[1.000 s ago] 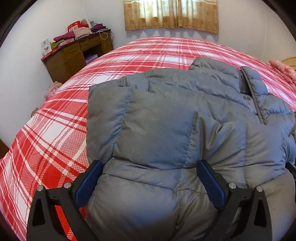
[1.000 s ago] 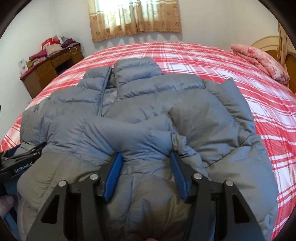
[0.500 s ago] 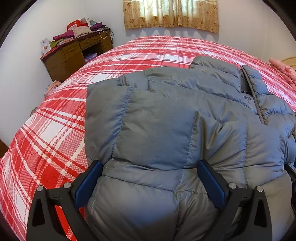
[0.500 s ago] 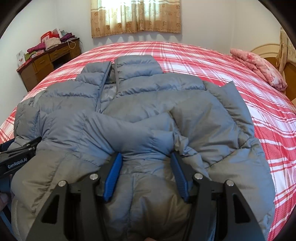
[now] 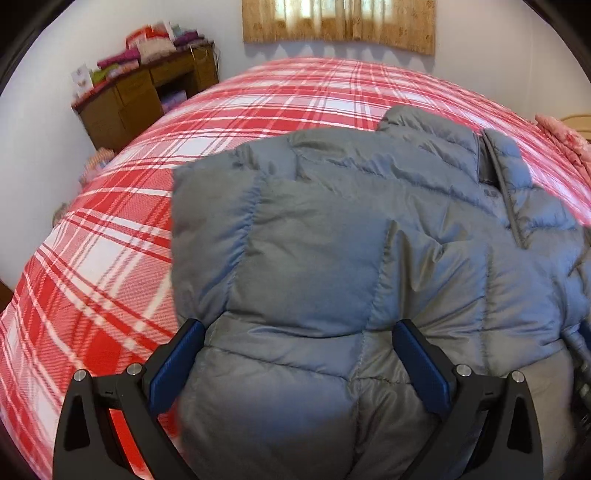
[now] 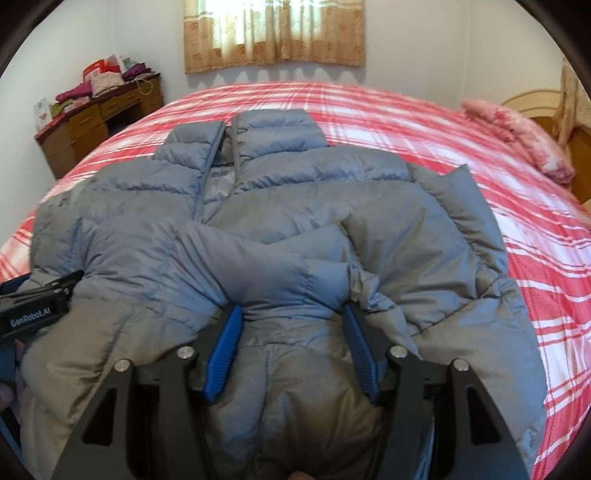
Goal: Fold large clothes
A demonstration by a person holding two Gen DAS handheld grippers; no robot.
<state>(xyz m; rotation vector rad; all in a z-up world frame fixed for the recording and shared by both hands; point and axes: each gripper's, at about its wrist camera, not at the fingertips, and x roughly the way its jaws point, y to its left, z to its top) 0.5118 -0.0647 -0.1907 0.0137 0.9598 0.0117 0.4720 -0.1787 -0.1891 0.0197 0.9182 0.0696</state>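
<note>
A grey quilted down jacket (image 5: 332,236) lies front up on the red plaid bed (image 5: 110,258), collar pointing away, both sleeves folded in over the chest. It also shows in the right wrist view (image 6: 258,206). My left gripper (image 5: 295,354) stands wide open with the jacket's lower left hem bulging between its blue pads. My right gripper (image 6: 291,343) is partly open around a bunch of the lower hem at the jacket's middle. The left gripper's black body (image 6: 33,310) shows at the left edge of the right wrist view.
A wooden desk (image 5: 144,96) piled with folded clothes stands at the far left against the wall. A pink pillow (image 6: 517,136) lies at the headboard on the right. A curtained window (image 6: 273,33) is behind the bed.
Both grippers have pushed forward over the bed with the jacket's hem, so the fabric bunches higher between the fingers. Jaw openings look unchanged.
</note>
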